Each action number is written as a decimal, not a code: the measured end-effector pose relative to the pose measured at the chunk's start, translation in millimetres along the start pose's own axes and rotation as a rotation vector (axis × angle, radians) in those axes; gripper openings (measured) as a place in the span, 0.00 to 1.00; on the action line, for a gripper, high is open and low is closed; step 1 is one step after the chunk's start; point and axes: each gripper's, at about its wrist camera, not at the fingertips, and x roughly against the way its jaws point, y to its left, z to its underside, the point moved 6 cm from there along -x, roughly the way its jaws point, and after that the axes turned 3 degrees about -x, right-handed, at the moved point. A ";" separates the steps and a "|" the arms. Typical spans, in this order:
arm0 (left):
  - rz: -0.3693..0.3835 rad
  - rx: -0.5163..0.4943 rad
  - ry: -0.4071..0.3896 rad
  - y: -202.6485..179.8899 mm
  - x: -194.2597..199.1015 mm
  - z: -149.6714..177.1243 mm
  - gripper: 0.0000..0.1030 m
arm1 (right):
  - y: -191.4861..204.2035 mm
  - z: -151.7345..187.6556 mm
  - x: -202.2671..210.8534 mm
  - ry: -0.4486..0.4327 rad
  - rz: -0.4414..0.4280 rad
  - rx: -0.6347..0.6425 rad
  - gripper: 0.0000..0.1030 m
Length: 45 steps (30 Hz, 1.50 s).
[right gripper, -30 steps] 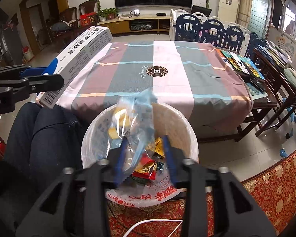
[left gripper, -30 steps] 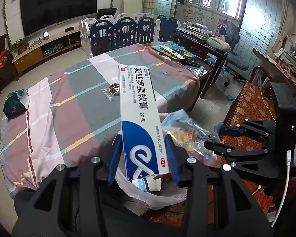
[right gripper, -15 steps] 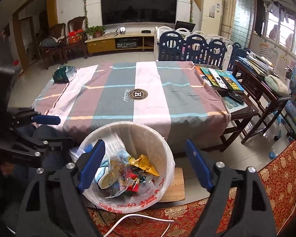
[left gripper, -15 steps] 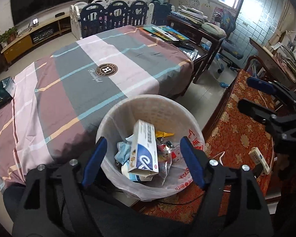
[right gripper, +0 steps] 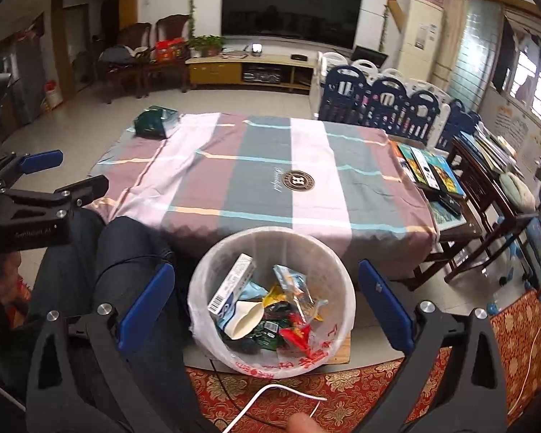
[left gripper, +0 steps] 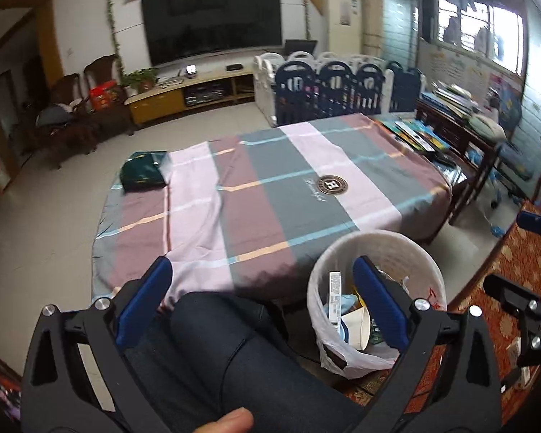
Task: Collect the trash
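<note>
White bin (right gripper: 342, 281) beside table edge (right gripper: 306, 225); both claws (left gripper: 261, 303) (right gripper: 267, 303) opening, empty.

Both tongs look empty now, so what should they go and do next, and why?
Probably send the left tongs toward the dark green packet at the table's far corner. Both tongs are opening with nothing between them, the right tongs hang over the trash bin, and the box and wrappers lie inside it. That packet is the only loose thing on the striped cloth.
</note>
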 end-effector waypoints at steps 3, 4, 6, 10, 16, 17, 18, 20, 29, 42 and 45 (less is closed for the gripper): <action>0.000 0.021 -0.014 7.8 9.3 0.3 0.97 | 4.8 -5.8 7.8 -0.010 0.003 0.013 0.96; 0.001 0.020 -0.020 8.2 12.1 0.3 0.97 | 5.9 -6.6 8.3 -0.006 0.005 0.014 0.96; -0.002 0.014 -0.024 6.9 15.7 1.1 0.97 | 8.1 -6.2 6.8 0.001 0.011 0.015 0.96; -0.003 0.012 -0.025 7.0 18.7 2.9 0.97 | 9.0 -2.9 0.8 0.021 0.028 0.022 0.96; -0.002 0.020 -0.024 6.8 21.0 4.0 0.97 | 4.4 -0.4 -2.4 0.022 0.033 0.014 0.96; -0.001 0.020 -0.023 7.0 20.1 3.4 0.97 | 3.5 0.0 -2.6 0.022 0.033 0.012 0.96; 0.000 0.021 -0.021 6.8 20.0 3.4 0.97 | 3.1 0.5 -3.3 0.023 0.034 0.011 0.96; 0.001 0.023 -0.018 7.2 19.2 3.1 0.97 | 1.9 1.1 -3.6 0.025 0.033 0.011 0.96; 0.002 0.023 -0.018 7.2 17.2 2.3 0.97 | 1.8 2.8 -5.2 0.029 0.030 0.010 0.96; 0.007 0.025 -0.016 4.8 15.9 4.5 0.97 | 2.1 4.6 -7.8 0.035 0.032 0.009 0.96; 0.009 0.026 -0.015 3.6 16.2 5.9 0.97 | 1.4 6.5 -9.4 0.038 0.031 0.010 0.96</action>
